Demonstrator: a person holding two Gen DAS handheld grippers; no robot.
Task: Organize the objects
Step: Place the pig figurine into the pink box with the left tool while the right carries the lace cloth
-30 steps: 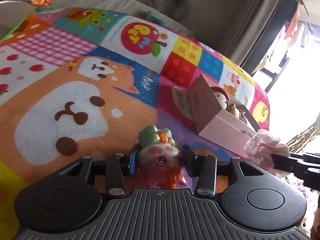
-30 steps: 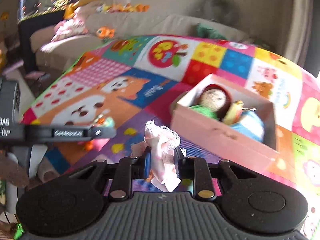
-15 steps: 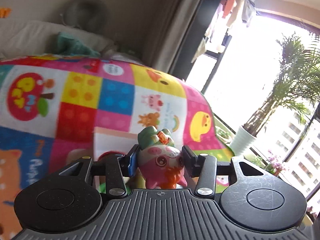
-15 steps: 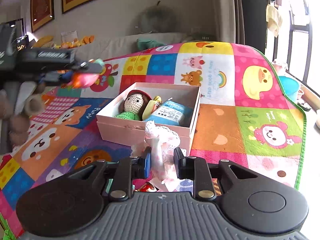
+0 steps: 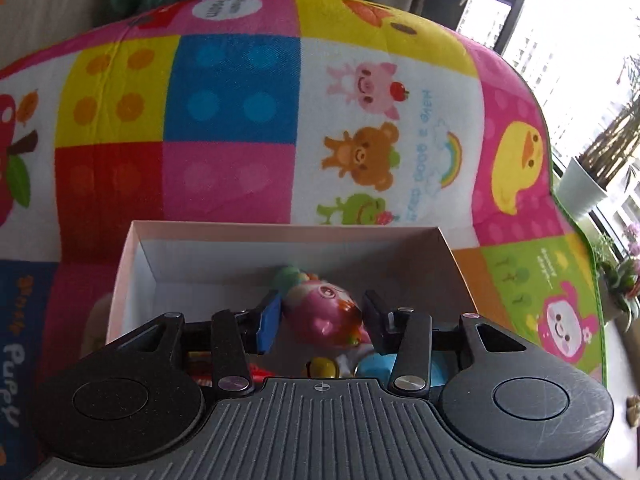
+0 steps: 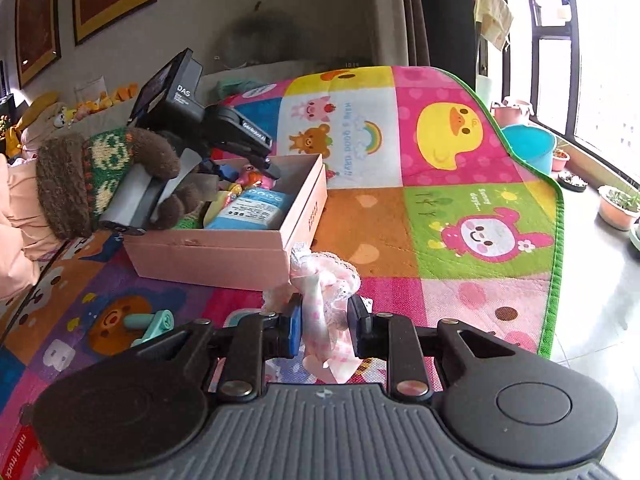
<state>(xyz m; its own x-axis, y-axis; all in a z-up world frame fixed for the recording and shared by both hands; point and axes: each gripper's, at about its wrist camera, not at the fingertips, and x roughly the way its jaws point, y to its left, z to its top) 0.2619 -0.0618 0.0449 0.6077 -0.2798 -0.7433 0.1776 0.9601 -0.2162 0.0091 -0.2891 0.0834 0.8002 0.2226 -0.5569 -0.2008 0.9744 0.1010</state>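
One second on, the left gripper (image 5: 320, 322) is moved over the open pink cardboard box (image 5: 280, 236), fingers parting around the pink pig figurine (image 5: 324, 312); release is judged underway. The lacy pink fabric bow (image 6: 320, 280) is kept pinched by the right gripper (image 6: 323, 326).

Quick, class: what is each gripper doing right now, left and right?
Left gripper: open around the pink toy figure, over the pink box.
Right gripper: closed on the pink lace scrunchie.

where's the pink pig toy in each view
Left wrist: the pink pig toy sits low centre, between the open left claw fingers, over the pink box.
Right wrist: upper left, small, inside the box under the other claw.
Shared landmark: the yellow duck patch.
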